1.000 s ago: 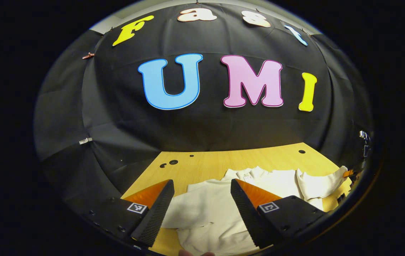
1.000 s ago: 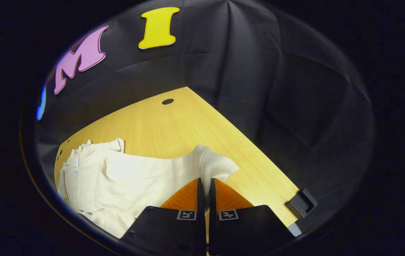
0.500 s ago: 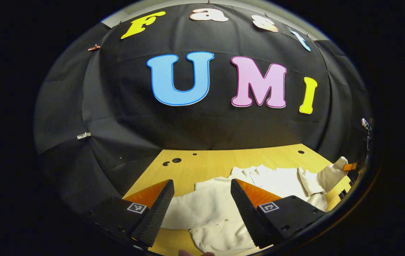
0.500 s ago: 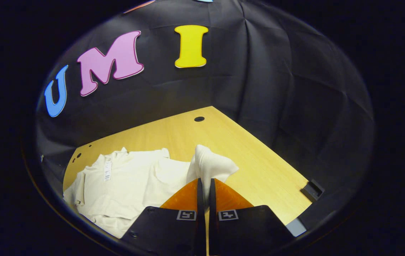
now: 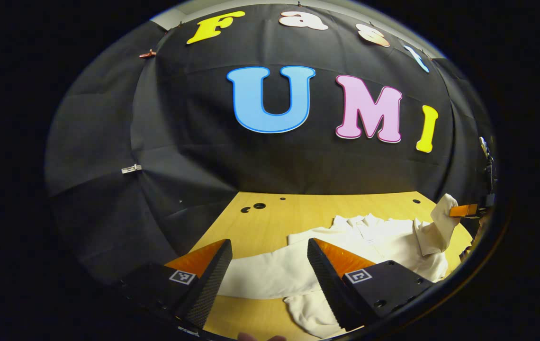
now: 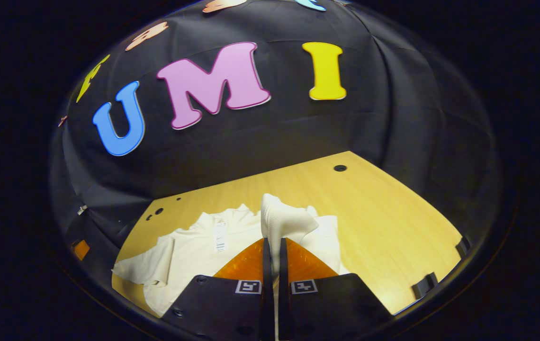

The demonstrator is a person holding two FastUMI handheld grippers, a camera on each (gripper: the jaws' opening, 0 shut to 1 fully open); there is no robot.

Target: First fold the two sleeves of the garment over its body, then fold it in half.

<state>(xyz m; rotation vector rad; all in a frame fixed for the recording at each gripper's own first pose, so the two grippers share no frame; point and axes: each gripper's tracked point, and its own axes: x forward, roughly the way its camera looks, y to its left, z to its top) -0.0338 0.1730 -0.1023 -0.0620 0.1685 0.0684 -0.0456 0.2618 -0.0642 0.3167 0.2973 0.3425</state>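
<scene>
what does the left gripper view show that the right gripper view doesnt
Left gripper view alone: the left gripper, fingers apart over the spread left sleeve, and the right gripper from afar lifting the other sleeve.

Right gripper view alone: the right gripper's fingers pinching the right sleeve, plus the neck label.

Both: the cream garment on the wooden table.

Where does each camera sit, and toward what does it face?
Left gripper view: rides the left tongs, open, low over the table, facing the garment; a fingertip at the bottom edge.
Right gripper view: rides the right tongs, shut on the right sleeve, facing the back wall.
Shared: garment, table, right sleeve.
</scene>
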